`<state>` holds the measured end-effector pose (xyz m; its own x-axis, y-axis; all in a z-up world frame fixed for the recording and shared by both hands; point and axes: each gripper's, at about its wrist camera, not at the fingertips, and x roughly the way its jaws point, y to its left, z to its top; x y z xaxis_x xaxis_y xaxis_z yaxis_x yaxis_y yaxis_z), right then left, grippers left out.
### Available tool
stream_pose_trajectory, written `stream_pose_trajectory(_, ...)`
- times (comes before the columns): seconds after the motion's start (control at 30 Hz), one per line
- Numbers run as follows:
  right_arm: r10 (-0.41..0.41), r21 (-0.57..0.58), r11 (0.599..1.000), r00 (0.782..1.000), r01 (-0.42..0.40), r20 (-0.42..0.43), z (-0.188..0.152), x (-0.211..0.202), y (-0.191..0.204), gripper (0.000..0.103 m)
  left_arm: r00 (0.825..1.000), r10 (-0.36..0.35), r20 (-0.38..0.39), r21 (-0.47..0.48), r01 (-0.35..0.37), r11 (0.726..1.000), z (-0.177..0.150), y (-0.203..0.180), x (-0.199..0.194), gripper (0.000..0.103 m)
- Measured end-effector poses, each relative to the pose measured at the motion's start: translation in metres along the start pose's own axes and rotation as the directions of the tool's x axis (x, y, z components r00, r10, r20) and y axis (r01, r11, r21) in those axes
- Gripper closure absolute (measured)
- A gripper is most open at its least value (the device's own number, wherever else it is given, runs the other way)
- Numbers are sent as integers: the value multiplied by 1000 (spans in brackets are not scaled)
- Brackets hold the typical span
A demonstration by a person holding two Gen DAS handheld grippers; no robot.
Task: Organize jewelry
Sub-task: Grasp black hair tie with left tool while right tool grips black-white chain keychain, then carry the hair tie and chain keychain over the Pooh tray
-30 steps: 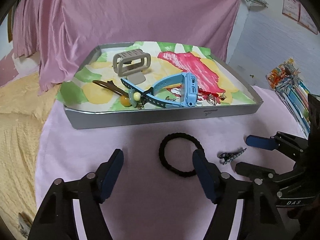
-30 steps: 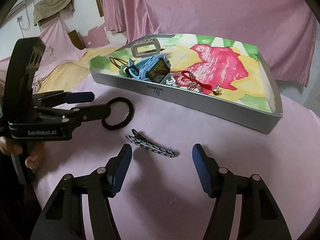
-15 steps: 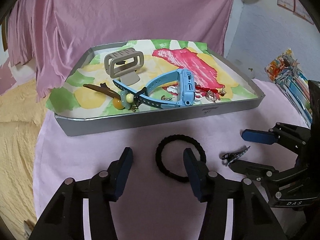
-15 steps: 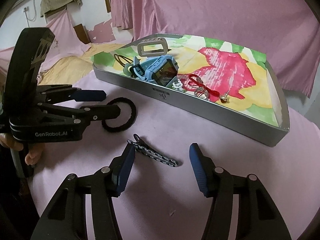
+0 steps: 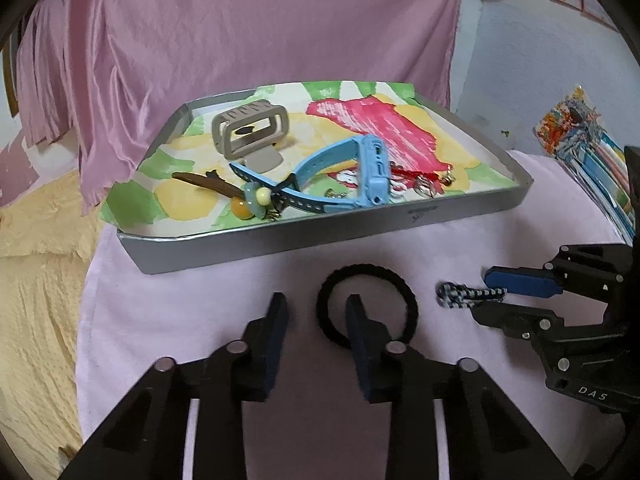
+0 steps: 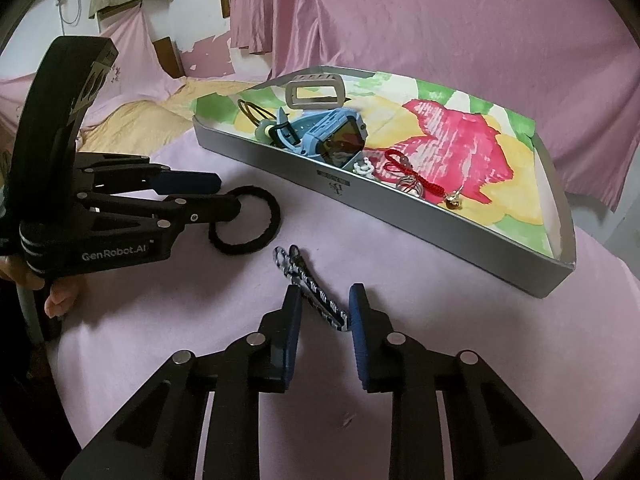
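A black hair tie (image 5: 367, 306) lies on the pink cloth in front of the grey tray (image 5: 328, 236). My left gripper (image 5: 316, 312) is partly closed, its right finger inside the tie's ring and its left finger outside, with a gap on each side. A black-and-white patterned hair clip (image 6: 310, 288) lies to the right. My right gripper (image 6: 325, 308) is partly closed with its fingers on either side of the clip's near end, not clamped. The clip also shows in the left wrist view (image 5: 468, 294).
The tray (image 6: 420, 224) is lined with painted paper and holds a blue watch (image 5: 360, 172), a beige claw clip (image 5: 250, 128), a brown beaded hair stick (image 5: 224, 190) and a red cord charm (image 6: 416, 176). Colourful books (image 5: 592, 152) lie at the right. A yellow blanket (image 5: 36, 240) lies left.
Both grippers have narrowed and moved forward. My left gripper's right finger is now inside the hair tie's ring. My right gripper's fingers now straddle the clip's near end.
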<state>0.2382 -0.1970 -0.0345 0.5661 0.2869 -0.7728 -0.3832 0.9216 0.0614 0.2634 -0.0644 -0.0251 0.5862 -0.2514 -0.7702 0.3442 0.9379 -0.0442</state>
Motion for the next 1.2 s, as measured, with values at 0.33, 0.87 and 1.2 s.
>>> stream_pose_trajectory(0.33,6,28,1000,1000,-6,3,-4,-3,0,96,999,-42,2,-36,42,998,-5,1,-4,97)
stream_pose_trajectory(0.87,24,90,996,998,-29,57,-9,-14,-4,100,996,-49,75,-118,58,991,-12,3,-22,98)
stream_pose_trajectory(1.2,31,135,990,994,-45,106,-11,-21,-10,100,989,-36,144,-112,52,992,-5,-2,-42,98)
